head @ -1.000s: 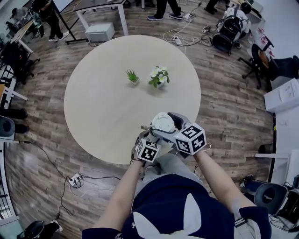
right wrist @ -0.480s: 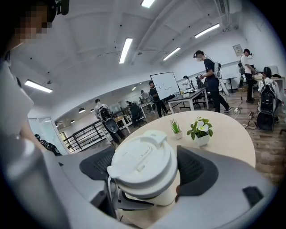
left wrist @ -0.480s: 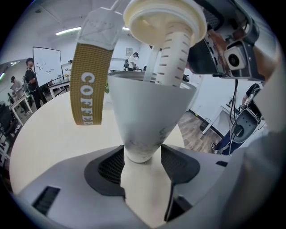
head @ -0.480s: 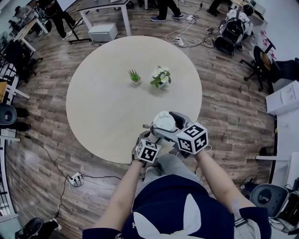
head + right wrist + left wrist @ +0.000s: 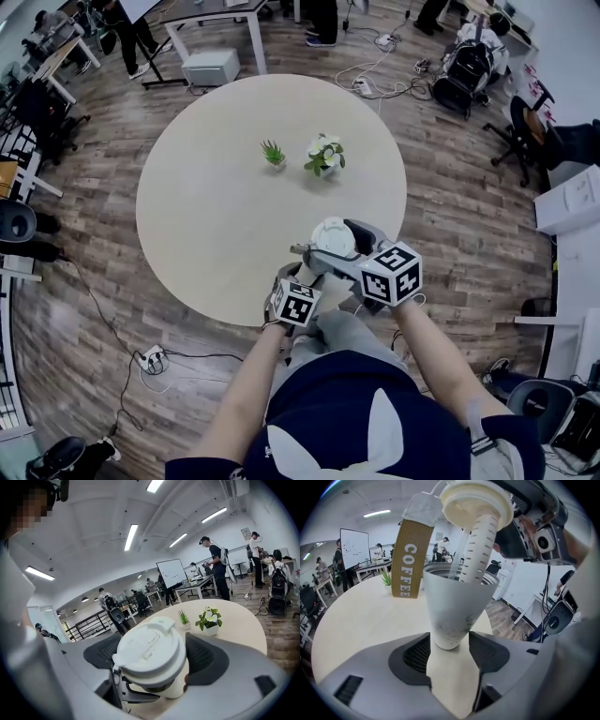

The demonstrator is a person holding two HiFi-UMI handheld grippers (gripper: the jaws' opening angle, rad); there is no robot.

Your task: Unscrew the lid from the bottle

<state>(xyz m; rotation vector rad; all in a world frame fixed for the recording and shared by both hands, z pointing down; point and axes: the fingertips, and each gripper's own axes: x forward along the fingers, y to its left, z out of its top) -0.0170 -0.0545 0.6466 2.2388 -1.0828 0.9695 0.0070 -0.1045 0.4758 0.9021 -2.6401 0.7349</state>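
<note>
We find two pots just behind the middle of the round beige tabletop: the small spiky green potted plant on the left and the white-flowered potted plant just beside it on the right. Above the near edge, the left gripper clamps the base of the pale grey tapered bottle, its jaws having just been closing on it. The right gripper clasps the white round lid above the bottle's mouth, with the lid's perforated tube reaching down inside. The brown fabric strap hangs left of the bottle.

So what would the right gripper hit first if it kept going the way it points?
Apart from the lid it grips, probably the bare table top, short of the two plants; depth is unclear.
</note>
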